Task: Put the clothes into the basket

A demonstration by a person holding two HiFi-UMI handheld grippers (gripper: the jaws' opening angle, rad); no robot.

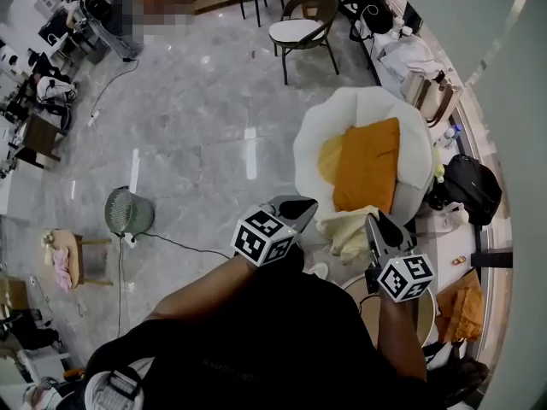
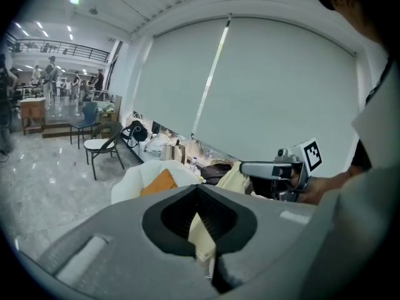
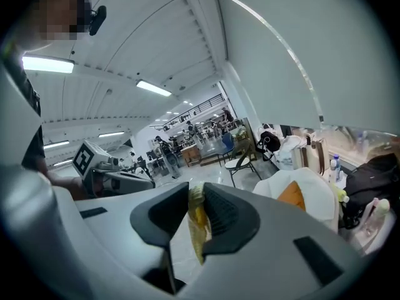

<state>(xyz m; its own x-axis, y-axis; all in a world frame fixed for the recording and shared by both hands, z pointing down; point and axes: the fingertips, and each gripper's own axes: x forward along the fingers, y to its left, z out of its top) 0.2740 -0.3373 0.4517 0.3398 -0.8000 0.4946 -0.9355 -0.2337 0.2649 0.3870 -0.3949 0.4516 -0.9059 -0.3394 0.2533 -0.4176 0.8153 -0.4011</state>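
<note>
Both grippers hold one pale yellow garment (image 1: pixel 349 229) in front of a white armchair (image 1: pixel 312 139). My left gripper (image 1: pixel 301 205) is shut on the garment's one edge, and the cloth (image 2: pixel 201 235) hangs down from between its jaws. My right gripper (image 1: pixel 377 224) is shut on another part of the cloth (image 3: pixel 196 227), which is pinched upright between the pads. Each gripper shows in the other's view: the right gripper (image 2: pixel 247 168) and the left gripper (image 3: pixel 142 181). A green mesh basket (image 1: pixel 128 211) stands on the floor far to the left.
An orange cushion (image 1: pixel 367 165) and a yellow item (image 1: pixel 328 158) lie on the armchair. A black bag (image 1: pixel 469 186) sits to its right. A dark chair with a white seat (image 1: pixel 301 31) stands behind. A cable (image 1: pixel 184 246) runs from the basket. A small wooden table (image 1: pixel 67 259) is at left.
</note>
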